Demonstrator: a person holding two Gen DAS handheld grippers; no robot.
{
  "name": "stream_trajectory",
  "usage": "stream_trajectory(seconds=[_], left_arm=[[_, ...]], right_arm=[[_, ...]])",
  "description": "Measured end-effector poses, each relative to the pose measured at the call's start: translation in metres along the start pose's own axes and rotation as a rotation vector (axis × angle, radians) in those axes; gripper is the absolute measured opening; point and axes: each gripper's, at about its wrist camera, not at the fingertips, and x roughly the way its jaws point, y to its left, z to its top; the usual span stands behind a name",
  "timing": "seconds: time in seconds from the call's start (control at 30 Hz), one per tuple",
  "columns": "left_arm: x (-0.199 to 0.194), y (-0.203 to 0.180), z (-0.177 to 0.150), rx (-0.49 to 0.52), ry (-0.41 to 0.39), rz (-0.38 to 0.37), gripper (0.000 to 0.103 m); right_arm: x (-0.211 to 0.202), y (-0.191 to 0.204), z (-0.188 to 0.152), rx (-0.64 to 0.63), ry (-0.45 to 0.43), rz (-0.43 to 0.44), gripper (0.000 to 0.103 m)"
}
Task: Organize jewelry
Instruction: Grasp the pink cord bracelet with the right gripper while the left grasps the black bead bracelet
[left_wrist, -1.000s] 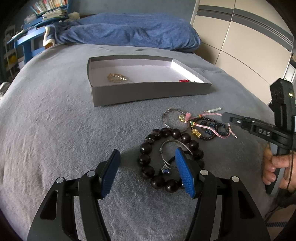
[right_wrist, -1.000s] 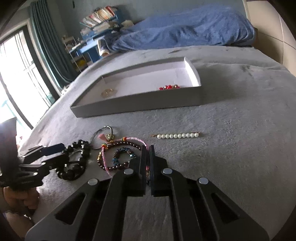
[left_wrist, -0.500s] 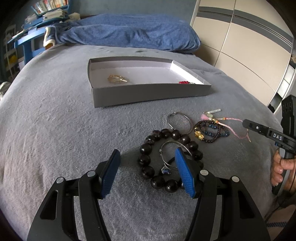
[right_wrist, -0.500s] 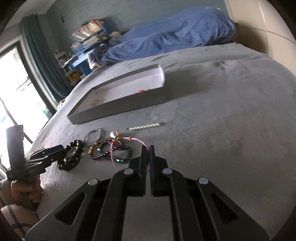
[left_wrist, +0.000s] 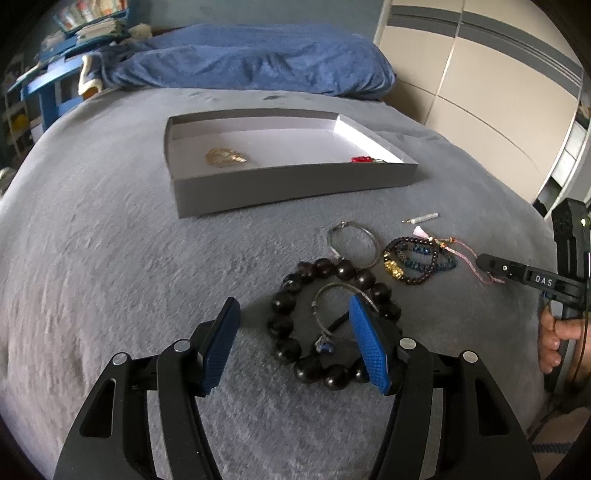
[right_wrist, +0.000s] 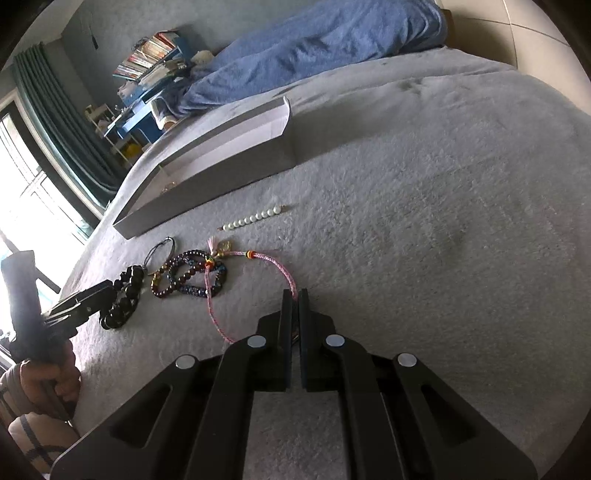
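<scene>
A grey tray (left_wrist: 280, 181) sits on the bed and holds a gold piece (left_wrist: 225, 157) and red beads (left_wrist: 362, 159). Loose jewelry lies in front of it: a large black bead bracelet (left_wrist: 314, 321), a silver bangle (left_wrist: 354, 240), dark bead bracelets (left_wrist: 417, 262), a pearl strand (right_wrist: 255, 218). My left gripper (left_wrist: 295, 343) is open over the black bead bracelet. My right gripper (right_wrist: 294, 295) is shut on a pink braided cord bracelet (right_wrist: 273, 264), which trails to the bead pile.
A blue duvet (left_wrist: 251, 59) lies at the bed's head. A blue desk with books (left_wrist: 55, 55) stands at the left, wardrobe doors (left_wrist: 480, 81) at the right. The tray's grey wall (right_wrist: 221, 173) rises beyond the jewelry pile.
My right gripper has pulled back and tilted, drawing the pink cord out from the bead pile. My left gripper has stayed open over the black beads.
</scene>
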Motion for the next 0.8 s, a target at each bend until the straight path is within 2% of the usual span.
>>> stream_trajectory(seconds=[0.17,0.27,0.37,0.4,0.43,0.47,0.8], left_arm=[[0.008,0.0,0.006,-0.001,0.012,0.008,0.062],[0.011,0.01,0.007,-0.054,0.022,-0.016,0.056],[0.012,0.016,0.005,-0.079,0.028,-0.032,0.044],[0.013,0.016,0.005,-0.079,0.034,-0.036,0.035],[0.013,0.016,0.004,-0.077,0.035,-0.041,0.021],[0.014,0.015,0.004,-0.075,0.037,-0.045,0.016],[-0.015,-0.002,0.005,0.001,-0.033,-0.082,0.015]], right_arm=[[0.0,0.0,0.0,0.002,0.005,0.0,0.003],[0.0,0.0,0.0,0.001,0.004,-0.001,0.003],[0.001,0.0,0.0,0.001,0.005,-0.001,0.003],[0.0,0.001,0.0,0.0,0.005,-0.001,0.003],[0.001,0.0,0.001,-0.002,0.005,-0.001,0.003],[0.0,0.001,0.0,-0.006,0.005,0.001,0.003],[0.0,0.011,0.001,-0.049,0.003,0.011,0.003]])
